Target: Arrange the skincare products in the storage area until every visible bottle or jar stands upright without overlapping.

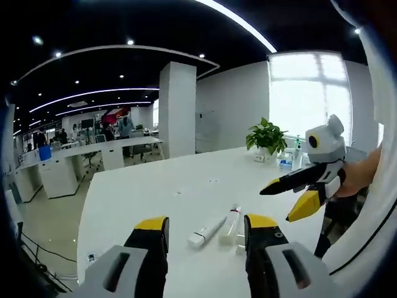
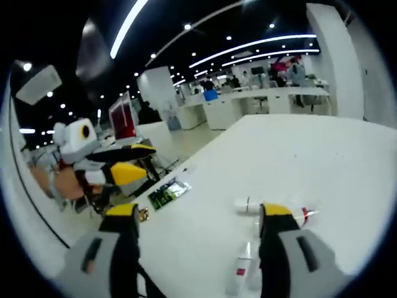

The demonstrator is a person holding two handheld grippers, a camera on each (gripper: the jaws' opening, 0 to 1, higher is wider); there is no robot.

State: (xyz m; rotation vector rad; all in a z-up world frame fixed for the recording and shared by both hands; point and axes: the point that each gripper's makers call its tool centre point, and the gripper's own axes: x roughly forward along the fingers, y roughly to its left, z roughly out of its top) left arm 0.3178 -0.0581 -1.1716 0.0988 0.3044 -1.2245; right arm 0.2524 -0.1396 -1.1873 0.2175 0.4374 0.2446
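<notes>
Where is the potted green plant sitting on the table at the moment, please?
In the left gripper view, the potted plant stands at the far right of the white table, before the bright window, with small bottles just right of it.

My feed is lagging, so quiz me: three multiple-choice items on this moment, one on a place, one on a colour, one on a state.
1. Where do the white tubes lie?
A. Flat on the white table
B. In a basket
C. On the floor

2. What colour are the claw tips?
A. Red
B. Yellow
C. Green

3. What state is the left claw in?
A. Shut on a tube
B. Open, holding nothing
C. Shut on the plant

Answers:
1 A: in the left gripper view a white tube and a clear tube lie on their sides on the table.
2 B: the left claw and the right claw both end in yellow tips.
3 B: its jaws stand apart with bare table between them; the potted plant stands far off.
</notes>
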